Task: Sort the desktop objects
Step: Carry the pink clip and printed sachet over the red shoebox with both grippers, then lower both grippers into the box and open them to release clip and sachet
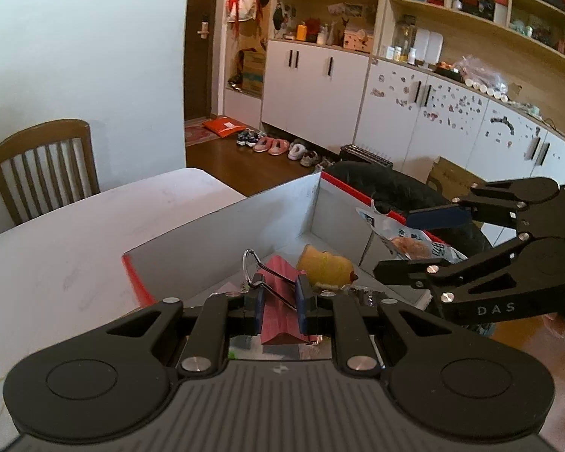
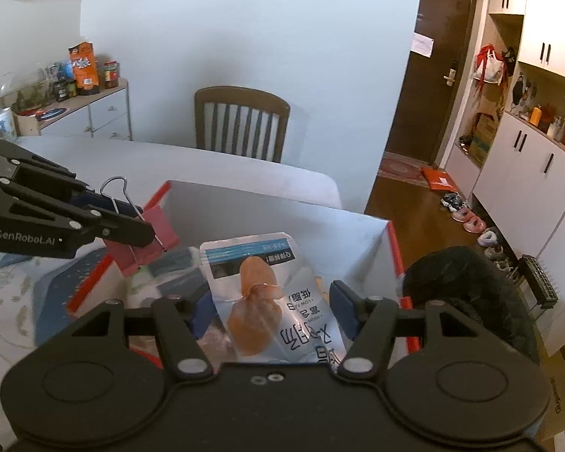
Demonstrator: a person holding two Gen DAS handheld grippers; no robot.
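Left hand-held gripper [image 1: 278,307] around binder clip [image 1: 278,301]

The left gripper [image 2: 147,231] bears "GenRobot.AI" in pale letters along its black side arm, seen from the right wrist view. The right gripper [image 1: 406,241] shows the letters "DAS" on its black finger link. Between the right gripper's fingers, the snack packet [image 2: 267,293] carries large Chinese characters, upside down from that camera, and a small line starting "LOW"; the rest is too small to read. Right of it, a cardboard box [image 2: 563,388] has dark lettering, unreadable.
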